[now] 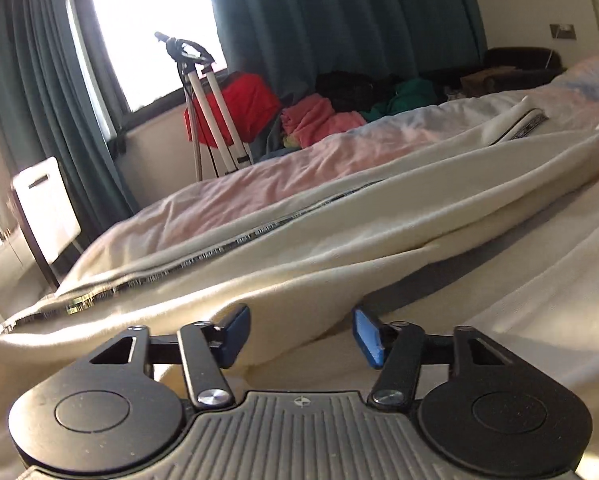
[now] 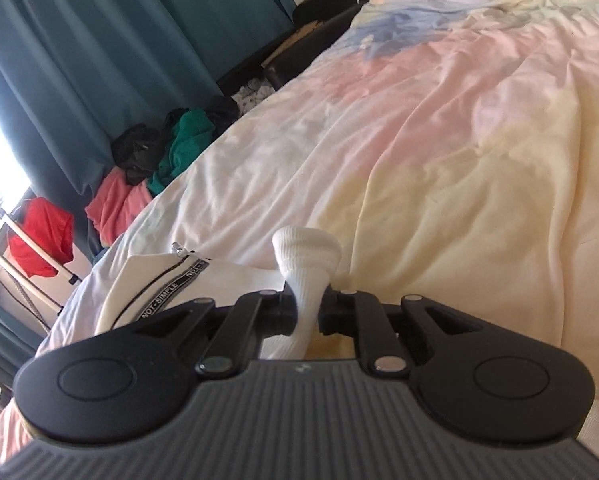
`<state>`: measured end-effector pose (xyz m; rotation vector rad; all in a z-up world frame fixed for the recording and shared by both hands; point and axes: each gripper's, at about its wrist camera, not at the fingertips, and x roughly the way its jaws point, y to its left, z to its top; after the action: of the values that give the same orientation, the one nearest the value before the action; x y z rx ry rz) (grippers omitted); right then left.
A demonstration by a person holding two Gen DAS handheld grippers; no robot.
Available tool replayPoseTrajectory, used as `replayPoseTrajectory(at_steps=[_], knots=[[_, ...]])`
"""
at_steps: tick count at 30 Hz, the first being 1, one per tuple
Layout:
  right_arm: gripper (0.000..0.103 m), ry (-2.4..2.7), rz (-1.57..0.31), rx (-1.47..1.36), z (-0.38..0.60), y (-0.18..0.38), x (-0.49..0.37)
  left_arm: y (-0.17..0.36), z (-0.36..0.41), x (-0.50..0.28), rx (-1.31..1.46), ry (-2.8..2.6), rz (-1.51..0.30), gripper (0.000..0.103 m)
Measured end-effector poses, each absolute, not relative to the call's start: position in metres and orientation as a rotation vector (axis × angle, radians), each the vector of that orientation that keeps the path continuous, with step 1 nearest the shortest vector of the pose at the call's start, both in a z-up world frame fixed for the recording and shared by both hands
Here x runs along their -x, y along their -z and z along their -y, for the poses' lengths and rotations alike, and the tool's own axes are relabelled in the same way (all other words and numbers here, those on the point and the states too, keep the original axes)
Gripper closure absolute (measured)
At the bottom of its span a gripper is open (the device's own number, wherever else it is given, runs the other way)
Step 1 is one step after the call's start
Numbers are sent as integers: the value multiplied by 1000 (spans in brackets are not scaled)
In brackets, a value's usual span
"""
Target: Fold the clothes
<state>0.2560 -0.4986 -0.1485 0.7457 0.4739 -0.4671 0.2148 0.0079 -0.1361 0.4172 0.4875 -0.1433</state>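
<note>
**Right tool clamped on a cuff, left tool spread over the jacket**

Down at the right tool (image 2: 308, 312), the two fingers are closed on a white ribbed cuff (image 2: 306, 264), which bulges out above them; the cloth below the grip runs behind the tool body and is hidden. Just left of it lies the collar end of the cream jacket (image 2: 139, 292), with a zip pull and a black-and-white tape reading "NOT SIMPLE"; the jacket's lower part is cut off by the tool.

Over on the left tool (image 1: 301, 334), the blue-padded fingers (image 1: 365, 336) stand wide apart with nothing between them, low over the same cream jacket (image 1: 339, 232). Its zipper (image 1: 203, 256) runs diagonally away from the tool across the fabric.

Under the jacket is the bed (image 2: 459, 128), covered in a pastel pink, yellow and blue sheet. Beyond its far edge, a pile of clothes (image 2: 147, 168) in pink, green and black lies against teal curtains (image 2: 99, 48); individual garments are hard to make out. A tripod (image 1: 207, 108) stands by the bright window (image 1: 147, 20), with a red cloth (image 1: 243, 104) behind its legs.
</note>
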Motion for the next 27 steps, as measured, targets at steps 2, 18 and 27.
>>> replayPoseTrajectory(at_steps=[2, 18, 27], knots=[[91, 460, -487, -764, 503, 143, -262, 139, -5, -222, -430, 175, -472, 48], [84, 470, -490, -751, 504, 163, -228, 119, -10, -210, -428, 405, -648, 100], [35, 426, -535, -627, 486, 131, -212, 122, -10, -201, -310, 381, -704, 65]])
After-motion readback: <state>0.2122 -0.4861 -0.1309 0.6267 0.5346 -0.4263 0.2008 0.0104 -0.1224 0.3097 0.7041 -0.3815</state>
